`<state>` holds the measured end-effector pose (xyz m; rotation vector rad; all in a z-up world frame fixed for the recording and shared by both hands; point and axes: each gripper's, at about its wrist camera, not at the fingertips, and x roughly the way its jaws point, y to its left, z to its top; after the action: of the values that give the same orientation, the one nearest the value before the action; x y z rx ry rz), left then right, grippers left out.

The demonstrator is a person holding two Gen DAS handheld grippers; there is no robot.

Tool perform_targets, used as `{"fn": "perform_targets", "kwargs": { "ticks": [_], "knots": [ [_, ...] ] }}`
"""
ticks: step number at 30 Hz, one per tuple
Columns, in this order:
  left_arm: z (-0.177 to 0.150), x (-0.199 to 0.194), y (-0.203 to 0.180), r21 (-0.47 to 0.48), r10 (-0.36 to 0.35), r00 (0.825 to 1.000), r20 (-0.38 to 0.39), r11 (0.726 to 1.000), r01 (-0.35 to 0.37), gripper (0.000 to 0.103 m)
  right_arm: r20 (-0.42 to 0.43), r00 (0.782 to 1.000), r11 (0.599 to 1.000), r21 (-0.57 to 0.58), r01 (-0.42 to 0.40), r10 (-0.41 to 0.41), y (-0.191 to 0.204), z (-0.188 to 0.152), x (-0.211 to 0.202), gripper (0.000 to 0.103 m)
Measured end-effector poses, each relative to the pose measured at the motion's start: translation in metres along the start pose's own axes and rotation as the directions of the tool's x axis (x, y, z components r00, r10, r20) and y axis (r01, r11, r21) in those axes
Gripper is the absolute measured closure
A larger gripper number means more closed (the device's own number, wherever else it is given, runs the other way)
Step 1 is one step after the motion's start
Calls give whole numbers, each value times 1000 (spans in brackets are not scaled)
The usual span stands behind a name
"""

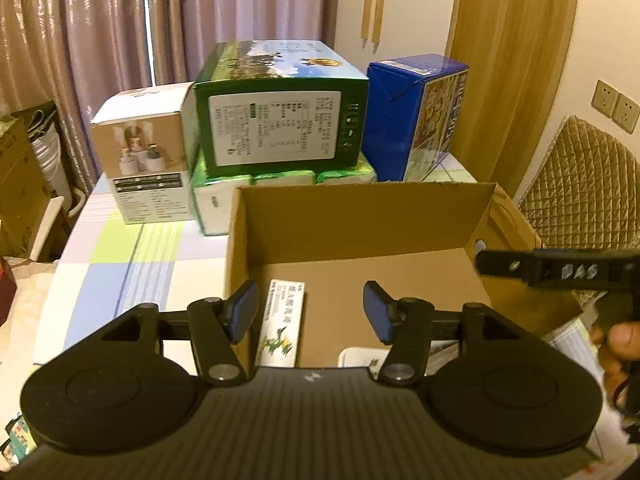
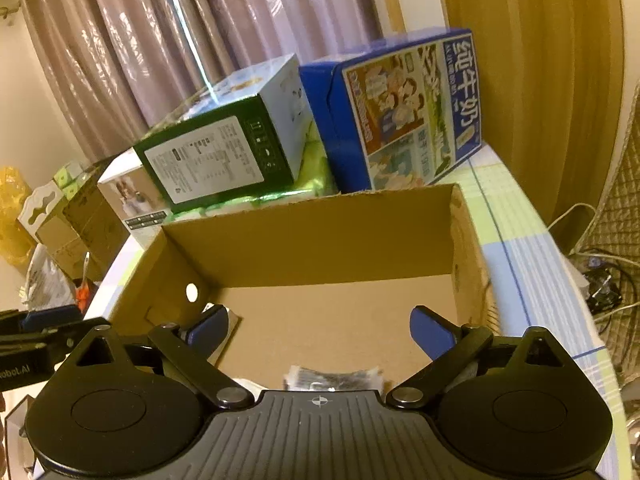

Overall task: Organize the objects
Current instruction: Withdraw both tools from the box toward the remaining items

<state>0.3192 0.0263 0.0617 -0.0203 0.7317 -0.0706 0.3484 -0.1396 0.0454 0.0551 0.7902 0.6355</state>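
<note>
Checked tablecloth [image 1: 120, 252] under an open cardboard box [image 1: 360, 216], both claws [image 1: 312, 316] [image 2: 320, 332] spread wide, empty.

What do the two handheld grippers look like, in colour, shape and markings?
The left gripper and the right gripper look alike: black body, ribbed middle, two round discs, hinged black arms ending in blue jaws. A small white cross-mark sits on each body.

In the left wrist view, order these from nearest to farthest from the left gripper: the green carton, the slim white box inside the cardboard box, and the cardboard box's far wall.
From the left gripper:
1. Slim white box, lying on the cardboard box floor just inside the left finger.
2. Far wall of the cardboard box, straight ahead.
3. Green carton, behind that wall, stacked on green packs.
</note>
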Motion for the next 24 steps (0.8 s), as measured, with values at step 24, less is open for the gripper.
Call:
{"fn": "perform_targets", "kwargs": {
  "ticks": [24],
  "knots": [
    [-121, -130, 15, -133, 65, 998, -19, 989, -67, 10, 24, 1000, 997, 70, 14, -16, 23, -139, -157, 2]
  ]
}}
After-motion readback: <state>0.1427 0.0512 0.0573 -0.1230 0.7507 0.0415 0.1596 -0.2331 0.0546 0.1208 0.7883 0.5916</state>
